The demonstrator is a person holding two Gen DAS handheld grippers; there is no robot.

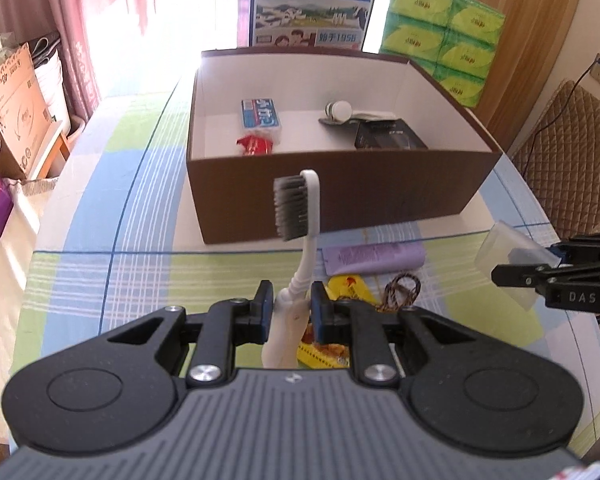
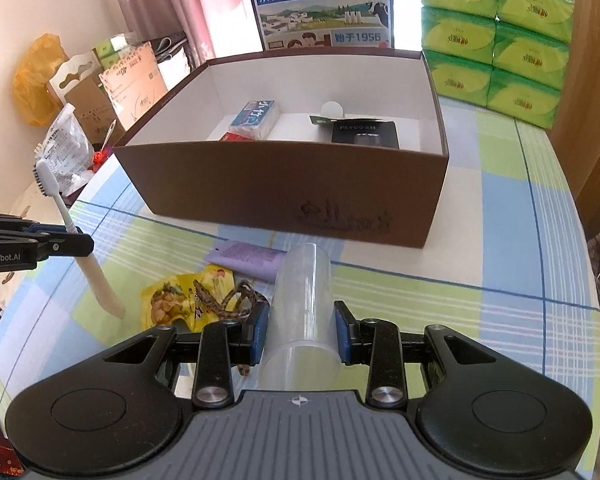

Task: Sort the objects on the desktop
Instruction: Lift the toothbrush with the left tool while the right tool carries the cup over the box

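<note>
A: Your left gripper (image 1: 288,306) is clamped on the toothbrush (image 1: 298,216) low on the handle, bristles up, centre frame. Probably so the head clears the box (image 1: 340,196) wall.

B: Right one?

A: Your right gripper (image 2: 300,332) is clamped around the clear cup (image 2: 302,304), lying along the fingers, lower centre. Purple tube (image 2: 246,258), yellow packet (image 2: 180,300) and cord (image 2: 236,298) lie on the worktop (image 2: 500,280), not yet sorted.

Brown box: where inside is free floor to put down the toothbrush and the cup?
Inside the brown box, bare floor lies in the middle, between the toothpaste pack and the black box. Its left side is crowded by the red packet, its right by the black box and white bottle.
</note>
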